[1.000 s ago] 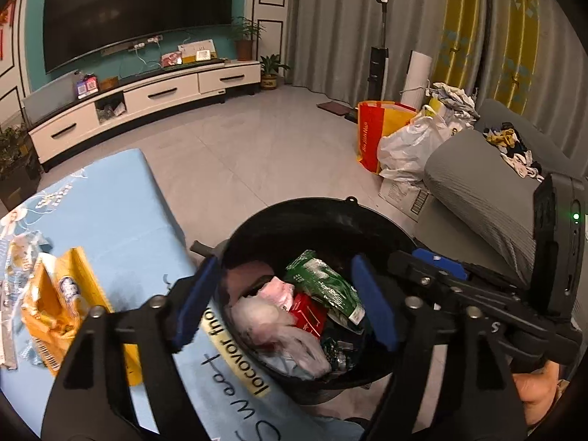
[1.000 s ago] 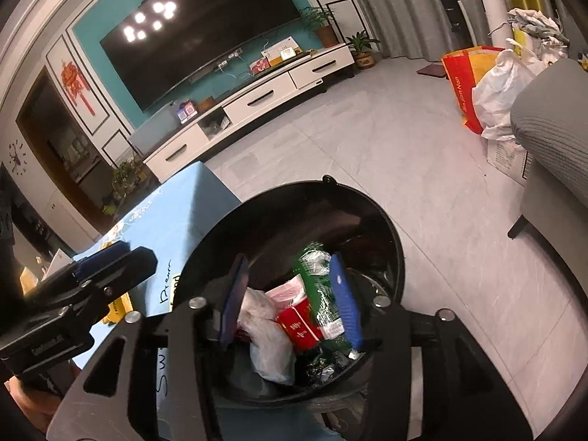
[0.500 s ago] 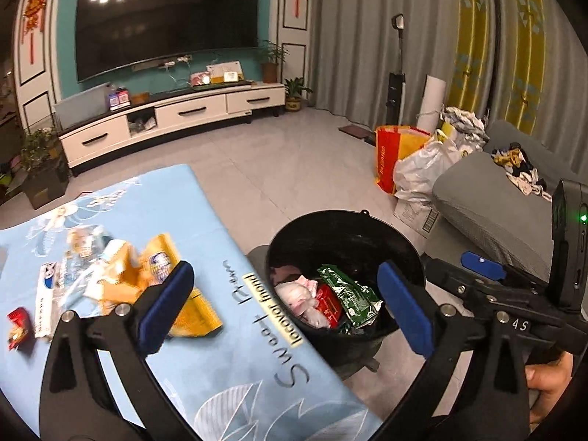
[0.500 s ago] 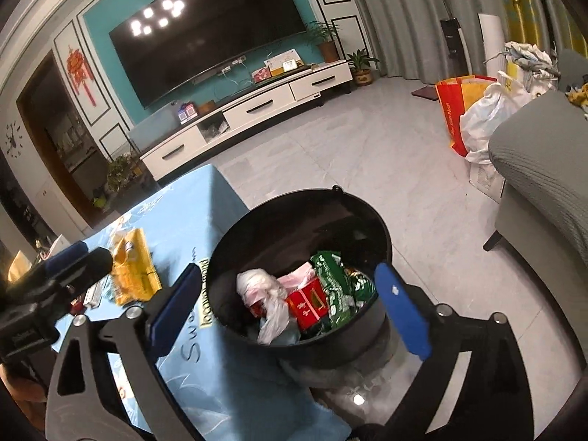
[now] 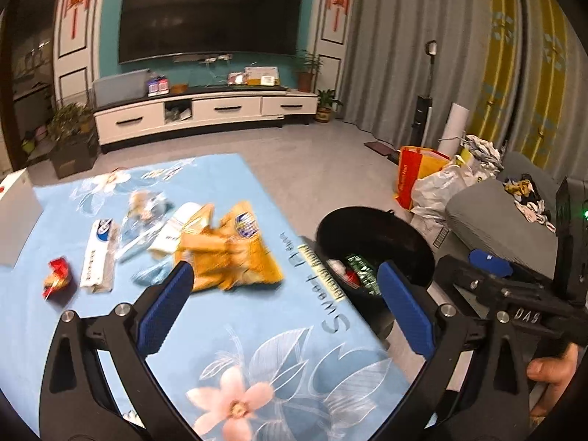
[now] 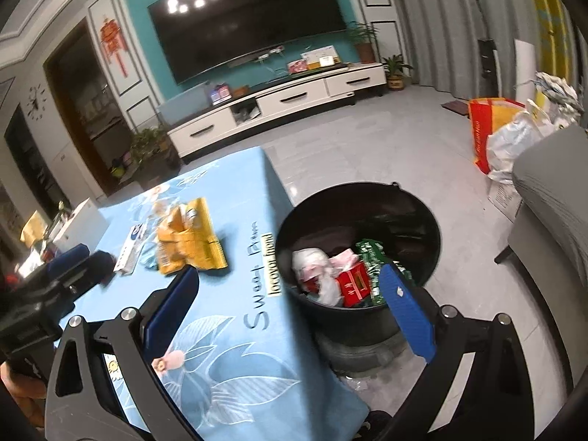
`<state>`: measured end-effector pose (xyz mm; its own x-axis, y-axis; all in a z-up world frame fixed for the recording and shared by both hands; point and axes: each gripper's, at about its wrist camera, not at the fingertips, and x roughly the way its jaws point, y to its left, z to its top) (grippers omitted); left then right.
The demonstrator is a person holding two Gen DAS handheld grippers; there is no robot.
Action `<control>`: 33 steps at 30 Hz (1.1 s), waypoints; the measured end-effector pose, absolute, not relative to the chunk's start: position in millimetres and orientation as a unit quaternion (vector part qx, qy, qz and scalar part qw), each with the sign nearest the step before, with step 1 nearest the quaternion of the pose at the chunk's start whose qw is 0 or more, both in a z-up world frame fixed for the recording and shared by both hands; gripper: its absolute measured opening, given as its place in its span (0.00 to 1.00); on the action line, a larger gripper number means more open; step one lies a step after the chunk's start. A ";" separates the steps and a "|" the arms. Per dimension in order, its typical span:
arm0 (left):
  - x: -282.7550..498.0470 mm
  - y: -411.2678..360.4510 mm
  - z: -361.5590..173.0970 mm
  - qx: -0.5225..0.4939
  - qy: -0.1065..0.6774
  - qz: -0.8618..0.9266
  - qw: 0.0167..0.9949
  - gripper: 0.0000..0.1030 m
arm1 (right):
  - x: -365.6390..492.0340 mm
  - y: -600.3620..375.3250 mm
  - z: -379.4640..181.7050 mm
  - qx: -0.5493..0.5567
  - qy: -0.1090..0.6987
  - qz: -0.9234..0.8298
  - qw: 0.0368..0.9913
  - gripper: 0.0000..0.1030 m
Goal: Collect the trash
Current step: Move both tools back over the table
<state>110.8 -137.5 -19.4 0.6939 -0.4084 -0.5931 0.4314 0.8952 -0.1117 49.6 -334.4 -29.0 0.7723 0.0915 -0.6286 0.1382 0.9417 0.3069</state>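
Both hand-held grippers, left point(image 5: 281, 310) and right point(image 6: 290, 310), are spread wide and empty above the blue worktop point(image 5: 257, 349). Several wrappers already lie in the black bin point(image 6: 358, 253) beside it. Left to collect: a yellow bag point(image 5: 228, 253), white packets point(image 5: 97, 253) and a red wrapper point(image 5: 57, 277). Motion blur hides labels.

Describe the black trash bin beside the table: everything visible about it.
The black trash bin is round, open-topped, seemingly plastic, with a small tab on its far rim. It stands upright on the grey floor, close against the edge of the blue-clothed table. It holds a red box, a green wrapper and crumpled white and pink wrappers. Neither gripper touches it.
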 end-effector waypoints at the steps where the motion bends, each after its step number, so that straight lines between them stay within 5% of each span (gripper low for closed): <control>1: 109.2 -126.3 -23.7 0.014 0.323 -0.221 0.920 0.97 | 50.7 -329.8 -29.1 0.168 0.339 -0.009 0.926 0.94; 18: 95.0 85.5 -119.3 -0.119 0.427 -0.022 0.896 0.97 | 89.1 -223.3 -72.0 0.100 0.426 0.119 0.891 0.95; 33: 169.8 123.9 -112.2 -0.156 0.382 -0.009 0.911 0.97 | 176.0 -206.6 -64.7 0.114 0.384 0.130 0.907 0.95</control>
